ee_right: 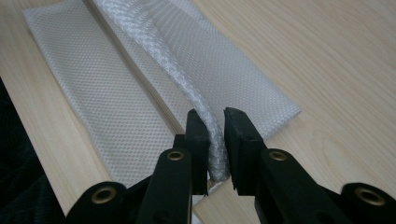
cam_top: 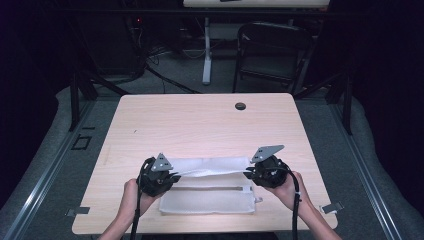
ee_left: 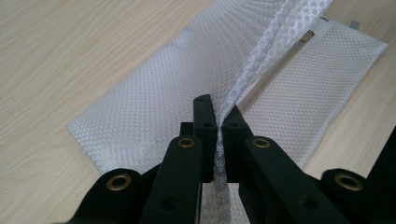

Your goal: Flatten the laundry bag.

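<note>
A white mesh zip bag (cam_top: pixel 210 199) lies flat near the table's front edge, its zipper (cam_top: pixel 210 188) running left to right. The upper layer of the bag is pulled up into a ridge between my two grippers. My left gripper (cam_top: pixel 175 176) is shut on the left end of that ridge; in the left gripper view the mesh (ee_left: pixel 154 93) is pinched thin between the jaws (ee_left: pixel 218 116). At the right end my right gripper (cam_top: pixel 248 174) is shut on the bag; in the right gripper view a rolled fold of mesh (ee_right: pixel 177 60) runs down between the jaws (ee_right: pixel 217 122).
The light wooden table (cam_top: pixel 200 125) has a dark cable hole (cam_top: pixel 240 106) near its far edge. A black chair (cam_top: pixel 270 50) and a white desk leg (cam_top: pixel 206 55) stand beyond the table. Metal rails run along the floor on both sides.
</note>
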The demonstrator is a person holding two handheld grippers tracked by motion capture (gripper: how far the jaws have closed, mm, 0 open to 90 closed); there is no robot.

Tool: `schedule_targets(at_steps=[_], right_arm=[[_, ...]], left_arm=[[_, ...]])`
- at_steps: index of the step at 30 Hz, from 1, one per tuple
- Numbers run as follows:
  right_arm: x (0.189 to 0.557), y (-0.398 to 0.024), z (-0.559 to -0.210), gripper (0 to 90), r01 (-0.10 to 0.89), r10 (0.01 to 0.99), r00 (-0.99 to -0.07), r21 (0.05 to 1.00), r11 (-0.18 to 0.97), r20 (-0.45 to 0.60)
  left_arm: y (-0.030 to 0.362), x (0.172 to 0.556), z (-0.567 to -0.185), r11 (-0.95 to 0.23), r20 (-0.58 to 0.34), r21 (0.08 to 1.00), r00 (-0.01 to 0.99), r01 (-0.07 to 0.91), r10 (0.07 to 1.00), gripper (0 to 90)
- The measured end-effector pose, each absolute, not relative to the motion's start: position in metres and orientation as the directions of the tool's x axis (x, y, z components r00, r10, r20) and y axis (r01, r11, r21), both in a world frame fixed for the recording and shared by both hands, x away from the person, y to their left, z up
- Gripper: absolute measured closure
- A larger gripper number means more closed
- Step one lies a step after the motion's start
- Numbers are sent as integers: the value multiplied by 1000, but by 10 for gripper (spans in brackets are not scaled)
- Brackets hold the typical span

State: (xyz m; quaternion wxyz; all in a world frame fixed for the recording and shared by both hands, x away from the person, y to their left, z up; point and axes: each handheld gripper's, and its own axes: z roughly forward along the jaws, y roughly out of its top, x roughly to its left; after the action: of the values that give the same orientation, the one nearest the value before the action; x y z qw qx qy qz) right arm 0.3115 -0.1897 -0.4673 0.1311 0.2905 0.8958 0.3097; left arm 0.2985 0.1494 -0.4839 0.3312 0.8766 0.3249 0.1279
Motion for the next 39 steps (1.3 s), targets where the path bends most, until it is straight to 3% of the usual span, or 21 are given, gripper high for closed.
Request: schedule_targets(at_steps=[22, 39], right_arm=[[337, -188, -444, 851, 439, 636, -768, 660, 610, -78], [361, -185, -434, 847, 458, 654, -754, 663, 592, -62]], left_arm=[[145, 328, -458, -551, 41, 688, 732, 473, 680, 888], [148, 352, -451, -524, 3, 694, 726, 494, 688, 887]])
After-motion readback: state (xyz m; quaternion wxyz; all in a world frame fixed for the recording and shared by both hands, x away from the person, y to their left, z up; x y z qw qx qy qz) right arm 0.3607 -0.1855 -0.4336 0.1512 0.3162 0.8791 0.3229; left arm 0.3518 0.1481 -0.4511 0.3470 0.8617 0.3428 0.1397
